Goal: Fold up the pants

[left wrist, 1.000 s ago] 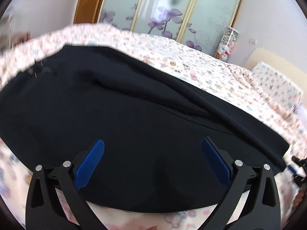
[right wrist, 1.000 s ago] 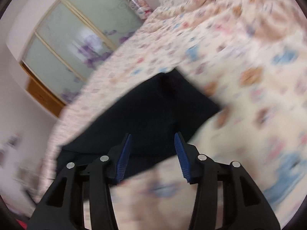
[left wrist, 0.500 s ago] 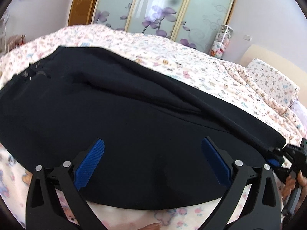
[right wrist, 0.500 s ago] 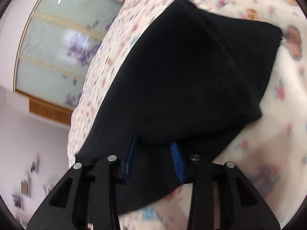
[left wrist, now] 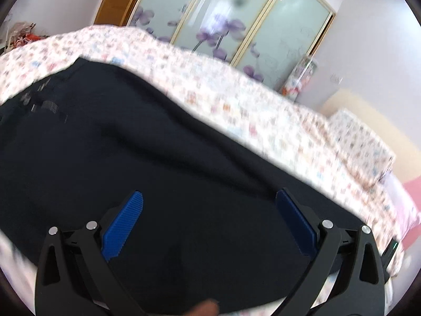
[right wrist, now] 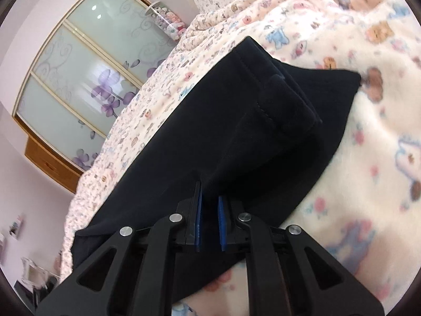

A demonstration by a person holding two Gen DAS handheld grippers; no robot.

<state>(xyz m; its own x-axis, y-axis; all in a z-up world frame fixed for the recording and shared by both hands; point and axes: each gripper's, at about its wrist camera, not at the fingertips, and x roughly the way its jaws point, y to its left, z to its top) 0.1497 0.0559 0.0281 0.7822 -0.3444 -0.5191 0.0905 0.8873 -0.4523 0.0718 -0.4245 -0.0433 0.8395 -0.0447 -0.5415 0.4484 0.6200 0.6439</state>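
Note:
Black pants (left wrist: 158,158) lie spread on a floral bedspread (left wrist: 236,105). In the left wrist view my left gripper (left wrist: 209,210) is wide open above the cloth, near the pants' near edge, holding nothing. In the right wrist view the leg ends (right wrist: 263,105) of the pants lie stacked on the bedspread (right wrist: 368,131). My right gripper (right wrist: 209,205) has its blue pads nearly together, pinching a fold of the pants' edge between them.
Sliding wardrobe doors with purple flowers (left wrist: 223,26) stand behind the bed. A pillow (left wrist: 360,142) lies at the right end. A clear jar of plush toys (right wrist: 168,23) stands by the wardrobe. A wooden cabinet (right wrist: 50,163) sits at the left.
My right gripper came down onto the pants' leg edge and closed from open to pinching the cloth. My left gripper stayed open over the pants; its view shifted slightly.

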